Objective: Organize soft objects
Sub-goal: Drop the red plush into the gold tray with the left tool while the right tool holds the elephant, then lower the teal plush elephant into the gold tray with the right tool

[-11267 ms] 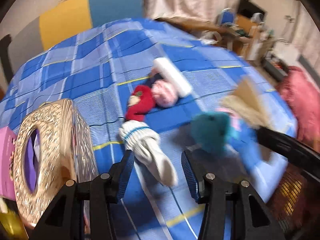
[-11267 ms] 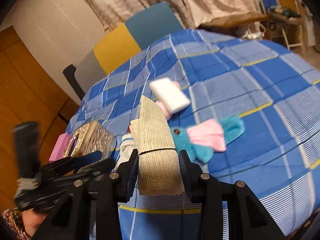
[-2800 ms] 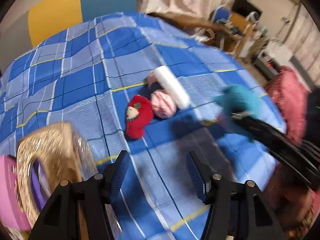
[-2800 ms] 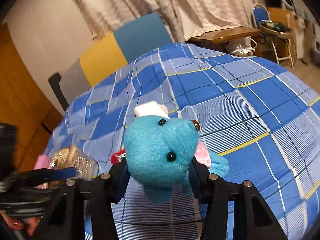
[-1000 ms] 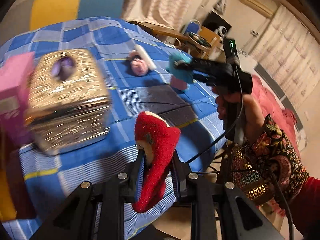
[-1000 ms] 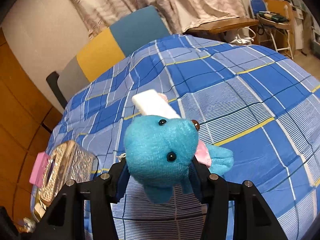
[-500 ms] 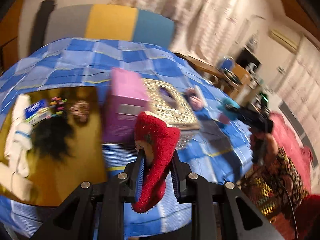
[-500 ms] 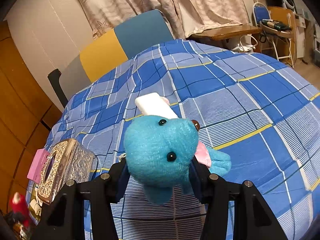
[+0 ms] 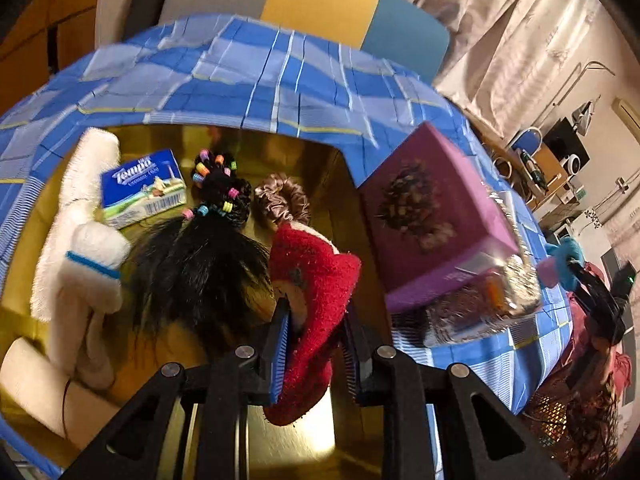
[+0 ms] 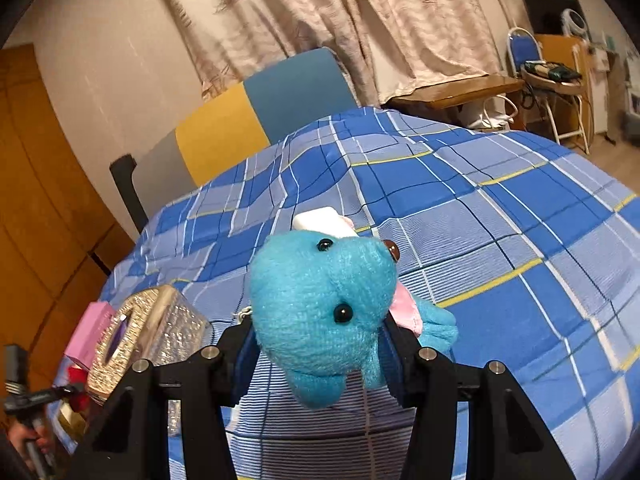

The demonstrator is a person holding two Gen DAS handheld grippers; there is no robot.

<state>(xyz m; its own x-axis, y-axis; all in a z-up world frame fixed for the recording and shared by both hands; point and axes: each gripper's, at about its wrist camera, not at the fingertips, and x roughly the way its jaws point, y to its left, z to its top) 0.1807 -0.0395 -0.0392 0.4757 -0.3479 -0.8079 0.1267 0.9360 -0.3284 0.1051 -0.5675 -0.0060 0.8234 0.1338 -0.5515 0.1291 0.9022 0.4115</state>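
My left tool [image 9: 316,344] pinches the red sock [image 9: 316,292] between its pads, the sock drooping below them, just as it was a second ago. What differs is what lies under it: then the sock hung over the checked cloth beside the glittery tissue box; now it hangs over a yellow tray [image 9: 352,208] set into the blue checked cloth [image 9: 280,76]. In the tray lie a white sock [image 9: 90,276] with a blue band, a pack of tissues [image 9: 142,188], a black hairpiece [image 9: 204,256] with coloured beads, a brown scrunchie [image 9: 282,200] and a pale roll [image 9: 36,384]. The purple box [image 9: 436,216] stands just right of the tray, the glittery tissue box [image 9: 484,296] beyond it.

My right tool [image 10: 316,344] grips the blue plush toy [image 10: 320,304] by its head, its place over the cloth hardly changed. A white roll [image 10: 320,216] lies on the cloth behind the toy. Far left in that view, my left tool with the red sock is small and blurred.
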